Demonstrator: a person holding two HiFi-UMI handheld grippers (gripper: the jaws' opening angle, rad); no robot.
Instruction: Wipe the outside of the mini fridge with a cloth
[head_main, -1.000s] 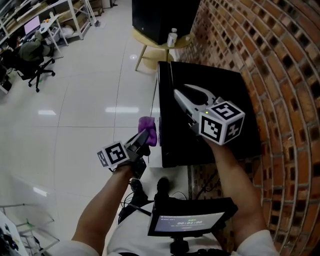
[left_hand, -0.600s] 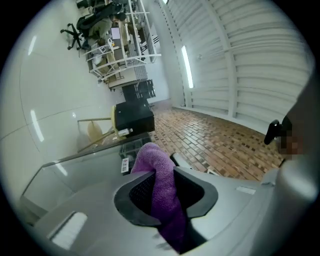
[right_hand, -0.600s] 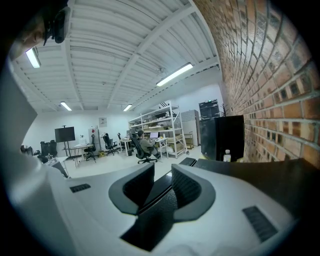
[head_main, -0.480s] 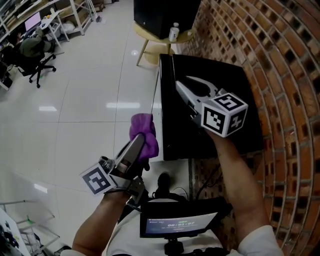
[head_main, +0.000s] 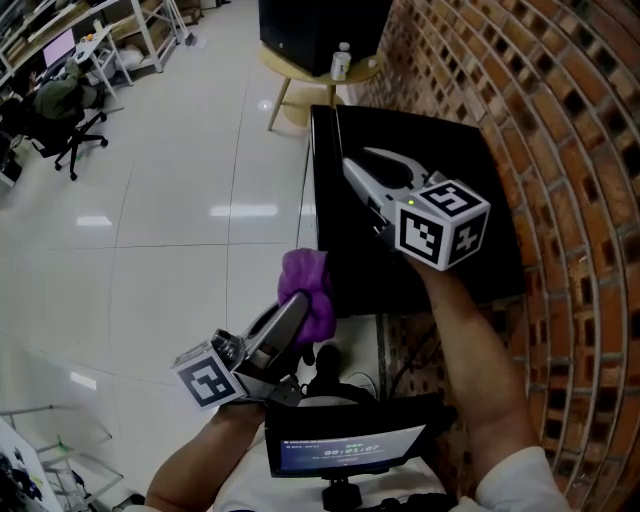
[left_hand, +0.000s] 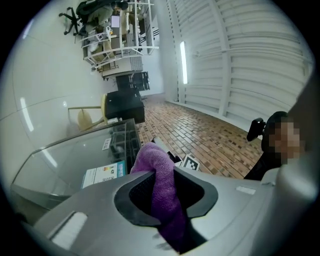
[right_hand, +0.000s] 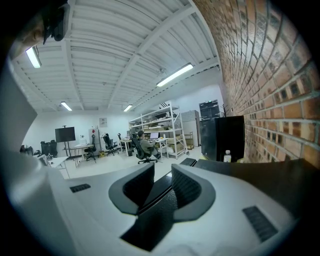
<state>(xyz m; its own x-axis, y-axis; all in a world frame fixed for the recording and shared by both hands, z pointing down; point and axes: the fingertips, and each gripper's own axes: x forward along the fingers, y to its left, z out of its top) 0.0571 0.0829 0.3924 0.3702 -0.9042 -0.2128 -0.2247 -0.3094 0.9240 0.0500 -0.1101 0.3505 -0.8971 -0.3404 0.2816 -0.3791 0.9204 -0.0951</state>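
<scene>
Left gripper (head_main: 293, 316) clamps a purple cloth (head_main: 308, 285); right gripper (head_main: 354, 168), jaws slightly apart and empty, is over the fridge (head_main: 480, 200).

The left gripper (head_main: 297, 310) has lifted the cloth (head_main: 306, 283) toward the mini fridge's (head_main: 450, 150) near corner.

L gripper (head_main: 297, 308) is clamping a purple cloth (head_main: 308, 285) btwn its jaws, pointing up and to the right in the head view, w/ its marker cube sitting low-left behind. L forearm (head_main: 200, 455) is coming in from the bottom edge. R gripper (head_main: 362, 165) is holding its jaws slightly apart, pointing away toward upper left; R forearm (head_main: 465, 340) is stretching out from bottom right.
</scene>
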